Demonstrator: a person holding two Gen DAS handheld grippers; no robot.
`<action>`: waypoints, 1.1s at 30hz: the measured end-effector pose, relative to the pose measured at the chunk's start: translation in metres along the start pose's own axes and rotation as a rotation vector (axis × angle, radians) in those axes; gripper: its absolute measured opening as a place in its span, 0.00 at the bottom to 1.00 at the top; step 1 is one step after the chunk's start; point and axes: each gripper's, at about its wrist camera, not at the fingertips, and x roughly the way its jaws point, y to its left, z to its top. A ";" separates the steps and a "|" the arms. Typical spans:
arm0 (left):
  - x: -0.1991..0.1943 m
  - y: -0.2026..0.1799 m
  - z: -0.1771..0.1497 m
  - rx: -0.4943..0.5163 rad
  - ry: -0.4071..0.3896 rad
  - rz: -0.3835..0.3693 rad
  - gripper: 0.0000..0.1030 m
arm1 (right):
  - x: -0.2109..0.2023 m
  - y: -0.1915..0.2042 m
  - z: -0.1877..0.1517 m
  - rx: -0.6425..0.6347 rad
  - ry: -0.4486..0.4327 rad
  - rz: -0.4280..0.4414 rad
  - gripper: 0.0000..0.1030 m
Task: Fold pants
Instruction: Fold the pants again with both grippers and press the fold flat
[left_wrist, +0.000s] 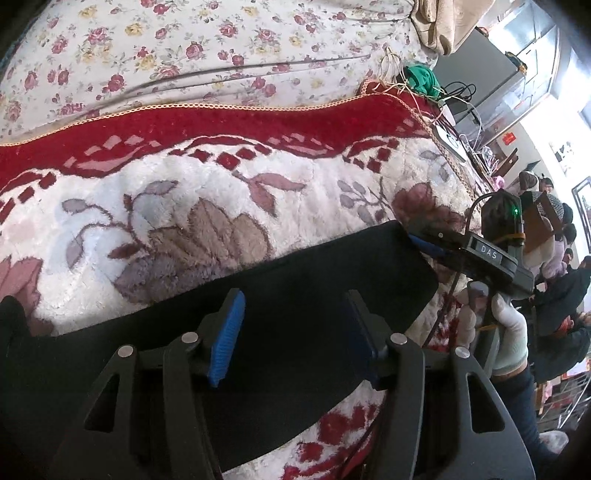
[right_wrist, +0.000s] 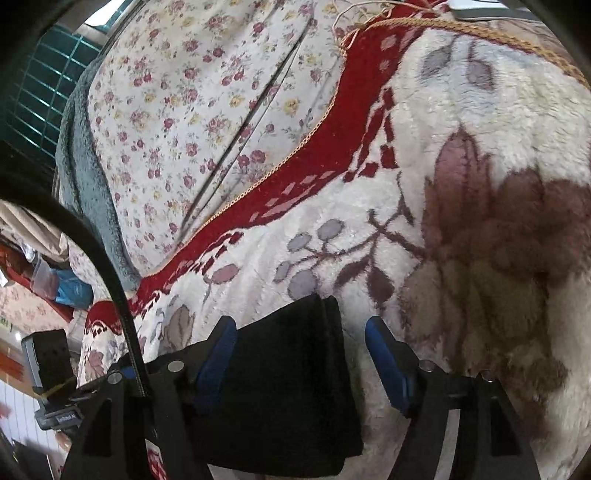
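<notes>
We see the black pants (left_wrist: 295, 295) lying folded on the plush flowered blanket (left_wrist: 221, 206). Our left gripper (left_wrist: 295, 332) hangs over them with jaws apart, pinching nothing. Our right gripper (right_wrist: 303, 354) is open too, straddling the pants' end, probably without touching.

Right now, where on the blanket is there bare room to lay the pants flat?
Bare: the white plush blanket between the pants and its red border, and the brown flower patch beside the pants' end. Crowded: the corner with cables and green cloth.
</notes>
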 end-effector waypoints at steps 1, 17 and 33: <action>0.000 0.000 0.000 0.002 0.000 0.001 0.54 | 0.002 0.000 0.001 -0.006 0.006 0.000 0.68; 0.000 0.009 0.004 -0.003 -0.006 0.017 0.54 | 0.029 0.001 0.008 0.038 0.052 0.097 0.75; 0.014 0.003 0.024 0.096 0.049 -0.068 0.61 | 0.001 -0.006 0.016 -0.037 0.017 0.093 0.77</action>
